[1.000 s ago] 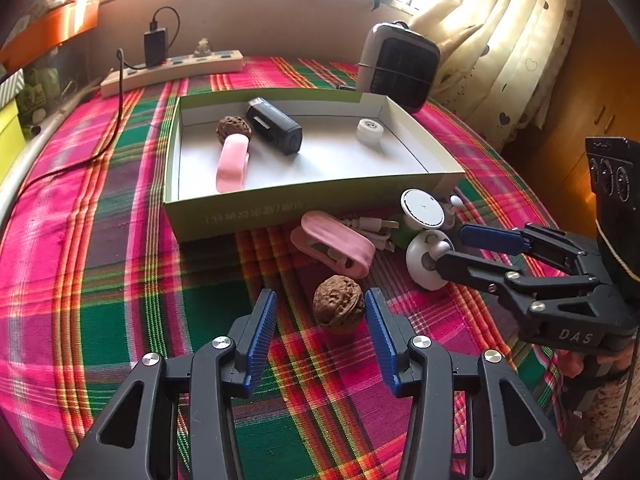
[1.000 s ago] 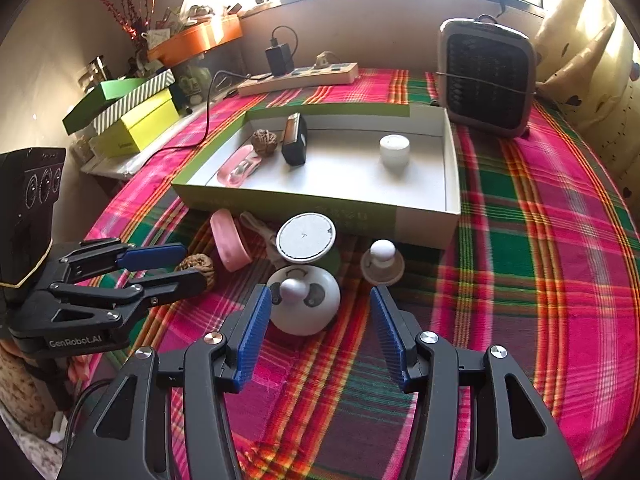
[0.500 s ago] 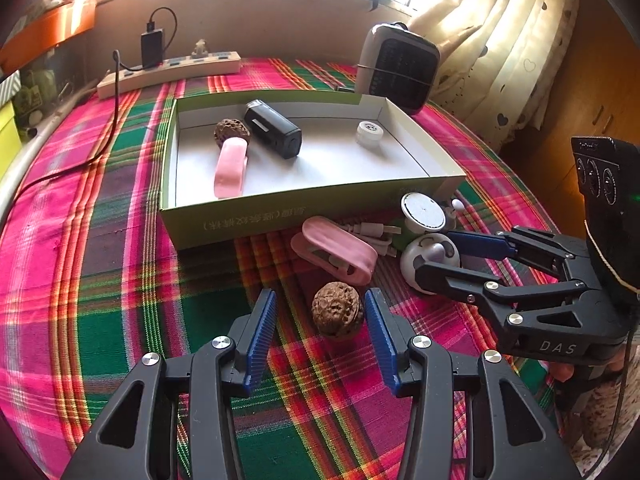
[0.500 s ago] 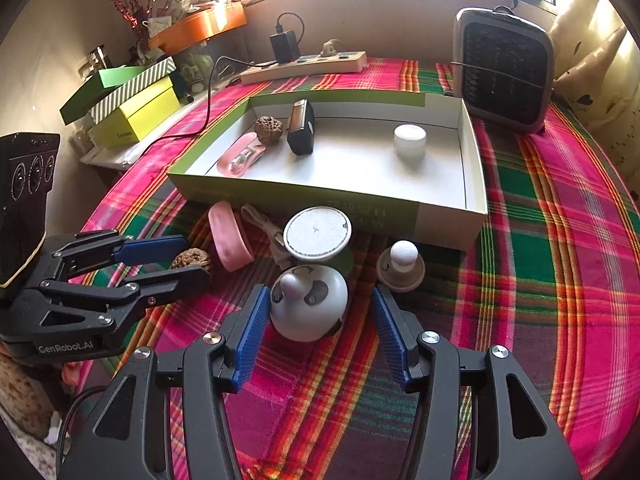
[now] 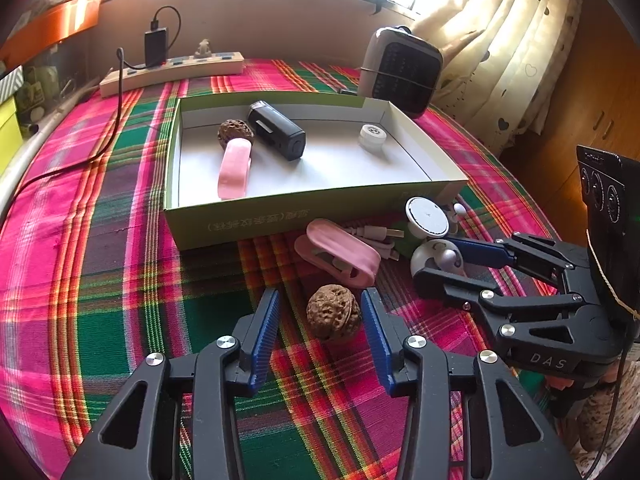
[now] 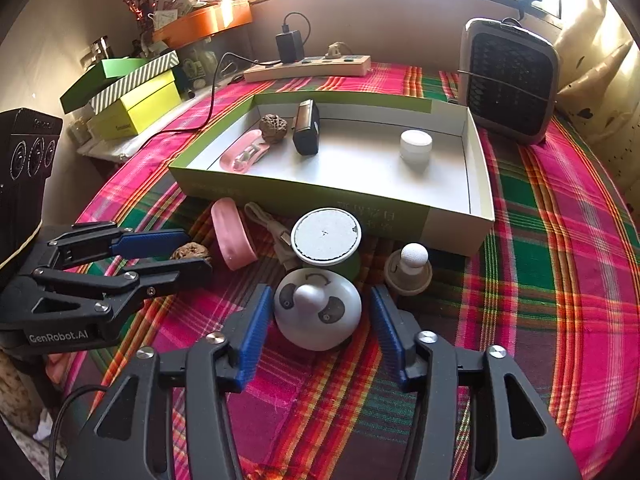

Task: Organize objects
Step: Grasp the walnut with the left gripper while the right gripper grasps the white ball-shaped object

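My left gripper (image 5: 318, 312) is open with a brown walnut (image 5: 333, 314) on the plaid cloth between its blue pads, close to the right pad. My right gripper (image 6: 318, 316) is open around a white panda-faced dome (image 6: 318, 316) on the cloth. An open green box (image 5: 256, 222) holds a walnut (image 5: 235, 133), a pink clip (image 5: 234, 168), a black device (image 5: 277, 135) and a small white jar (image 5: 372, 137). In front of the box lie a pink clip (image 5: 338, 258), a white cable (image 5: 376, 238), a round white-lidded green tub (image 6: 326, 237) and a beige knobbed piece (image 6: 410, 268).
A grey fan heater (image 6: 508, 84) stands at the back right. A power strip (image 6: 308, 68) with a black charger lies along the far edge. Green and yellow boxes (image 6: 134, 100) are stacked at the left. Curtains (image 5: 516, 48) hang at the right.
Both grippers have moved forward: the walnut now sits deeper between the left pads and the panda dome deeper between the right pads. Neither has closed.
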{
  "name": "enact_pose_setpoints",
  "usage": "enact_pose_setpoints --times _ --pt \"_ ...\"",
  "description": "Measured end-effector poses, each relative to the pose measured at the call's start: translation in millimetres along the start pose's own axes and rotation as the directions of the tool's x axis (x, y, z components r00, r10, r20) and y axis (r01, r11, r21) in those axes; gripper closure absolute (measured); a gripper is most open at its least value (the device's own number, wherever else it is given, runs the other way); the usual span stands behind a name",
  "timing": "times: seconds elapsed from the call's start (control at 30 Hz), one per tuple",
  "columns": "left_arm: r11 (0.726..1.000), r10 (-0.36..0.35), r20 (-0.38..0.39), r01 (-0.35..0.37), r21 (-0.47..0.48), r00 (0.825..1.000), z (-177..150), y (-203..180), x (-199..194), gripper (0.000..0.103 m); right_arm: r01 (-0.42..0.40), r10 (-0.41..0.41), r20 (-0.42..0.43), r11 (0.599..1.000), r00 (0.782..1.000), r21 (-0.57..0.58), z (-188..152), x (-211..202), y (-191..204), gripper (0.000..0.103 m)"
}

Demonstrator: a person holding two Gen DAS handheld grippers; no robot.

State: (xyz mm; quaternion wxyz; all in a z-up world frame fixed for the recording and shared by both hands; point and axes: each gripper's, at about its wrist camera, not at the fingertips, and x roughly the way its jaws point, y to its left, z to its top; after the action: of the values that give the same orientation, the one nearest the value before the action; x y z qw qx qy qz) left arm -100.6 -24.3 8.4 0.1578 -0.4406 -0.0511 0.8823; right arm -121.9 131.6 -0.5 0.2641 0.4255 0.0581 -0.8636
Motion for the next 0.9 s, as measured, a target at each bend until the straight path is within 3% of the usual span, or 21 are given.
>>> enact_pose_setpoints --times 0.17,0.9 --pt "1.0 0.021 0.002 -0.021 -0.001 1.0 -0.6 1.7 -0.5 0.076 -0.004 0.004 0.003 1.0 1.0 0.005 -1.4 -1.2 -0.4 0.059" --pt "0.999 0.03 0.005 -0.03 0.009 1.0 -1.6 1.1 -0.2 0.076 -0.016 0.015 0.026 1.0 1.0 0.017 -1.2 -7.3 -2.5 0.065"
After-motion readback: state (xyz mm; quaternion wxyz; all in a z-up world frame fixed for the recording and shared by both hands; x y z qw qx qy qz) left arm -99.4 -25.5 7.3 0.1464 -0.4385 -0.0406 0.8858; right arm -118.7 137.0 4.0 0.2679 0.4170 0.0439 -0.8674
